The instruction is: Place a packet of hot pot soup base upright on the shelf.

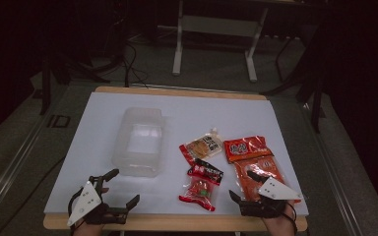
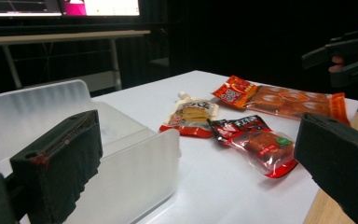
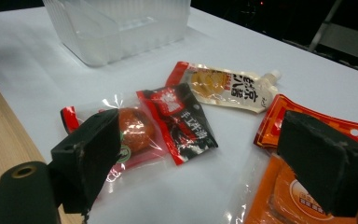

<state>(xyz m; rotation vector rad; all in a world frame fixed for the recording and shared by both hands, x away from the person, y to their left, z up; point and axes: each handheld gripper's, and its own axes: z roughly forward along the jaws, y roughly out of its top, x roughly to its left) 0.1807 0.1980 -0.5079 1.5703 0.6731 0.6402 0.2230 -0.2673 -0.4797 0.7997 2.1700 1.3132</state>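
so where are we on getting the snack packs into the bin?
Nothing done: the clear bin is empty. Spout pouch, small red pack and big orange pack all lie on the table. Both grippers, left and right, are open, holding nothing. All three remain.

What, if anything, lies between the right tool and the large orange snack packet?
Nothing visible does. The right tool, jaws open, hovers directly over the near end of the large orange snack packet, with no other item between them.

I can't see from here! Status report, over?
Both hand-held grippers open, empty. Right hovers over big orange packet. Clear tub empty. Nothing blocking.
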